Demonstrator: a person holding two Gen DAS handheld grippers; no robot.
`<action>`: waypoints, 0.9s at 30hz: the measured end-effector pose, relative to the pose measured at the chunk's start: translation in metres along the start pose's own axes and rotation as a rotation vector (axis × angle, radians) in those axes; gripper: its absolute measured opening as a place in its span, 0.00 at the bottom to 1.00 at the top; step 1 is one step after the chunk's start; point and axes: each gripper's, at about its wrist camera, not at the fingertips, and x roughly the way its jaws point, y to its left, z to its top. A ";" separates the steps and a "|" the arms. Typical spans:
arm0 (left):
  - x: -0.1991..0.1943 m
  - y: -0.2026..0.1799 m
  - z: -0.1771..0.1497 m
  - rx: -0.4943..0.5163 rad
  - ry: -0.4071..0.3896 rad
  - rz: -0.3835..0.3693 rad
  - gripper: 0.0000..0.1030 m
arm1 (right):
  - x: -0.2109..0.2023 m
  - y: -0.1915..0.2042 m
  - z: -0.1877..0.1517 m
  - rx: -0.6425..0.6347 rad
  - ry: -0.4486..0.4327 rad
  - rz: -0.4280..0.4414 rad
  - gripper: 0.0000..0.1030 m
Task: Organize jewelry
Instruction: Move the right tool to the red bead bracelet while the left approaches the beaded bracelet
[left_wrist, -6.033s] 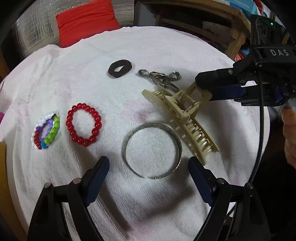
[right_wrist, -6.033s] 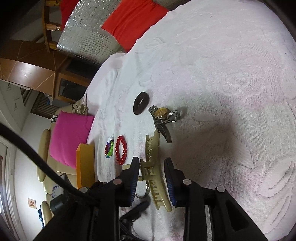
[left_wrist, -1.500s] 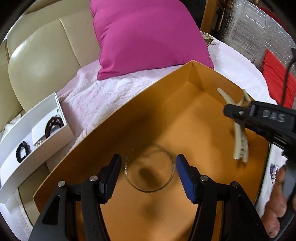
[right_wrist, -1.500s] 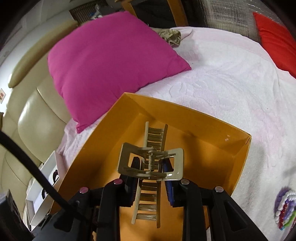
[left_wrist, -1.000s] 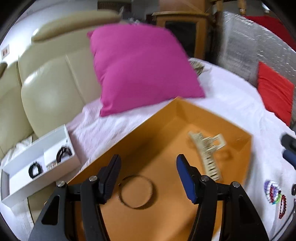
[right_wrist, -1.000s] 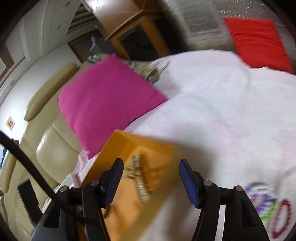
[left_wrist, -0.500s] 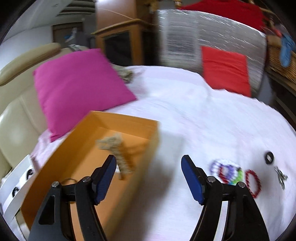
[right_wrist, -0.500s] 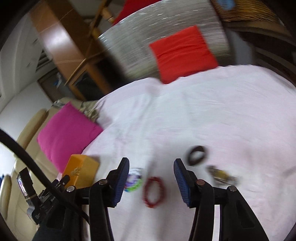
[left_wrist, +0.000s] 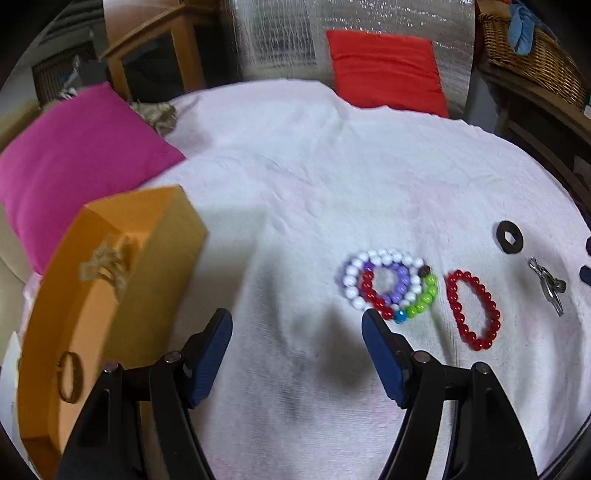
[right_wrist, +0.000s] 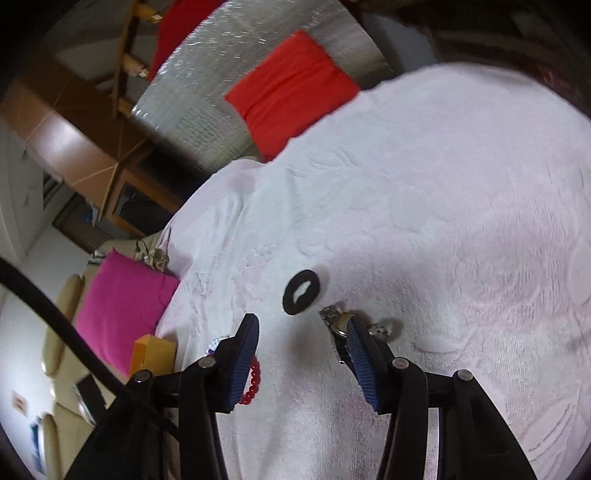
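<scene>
My left gripper hangs open and empty over the white cloth. Just right of its right finger lie the multicolour bead bracelets, then a red bead bracelet. Farther right are a black ring and a metal watch. To the left, the orange box holds a beige hair claw and a thin bangle. My right gripper is open and empty just short of the black ring. Its right finger partly hides the watch. The red bracelet peeks out beside its left finger.
A pink cushion lies behind the box, on a beige sofa. A red cushion leans against a silver panel at the cloth's far edge. Wooden furniture and a wicker basket stand beyond. The cloth's edge curves away on the right.
Both grippers have swung right, away from the orange box and over the cloth toward the loose jewelry. The claw and bangle stay in the box. The right jaws have narrowed somewhat.
</scene>
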 end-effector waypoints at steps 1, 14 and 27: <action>0.005 0.000 0.001 -0.008 0.015 -0.007 0.71 | 0.002 -0.003 0.000 0.013 0.016 0.005 0.52; 0.026 0.009 0.006 -0.103 0.085 -0.132 0.56 | 0.078 0.052 -0.043 -0.113 0.244 0.052 0.33; 0.035 0.000 0.013 -0.129 0.093 -0.262 0.57 | 0.108 0.085 -0.069 -0.379 0.215 -0.146 0.10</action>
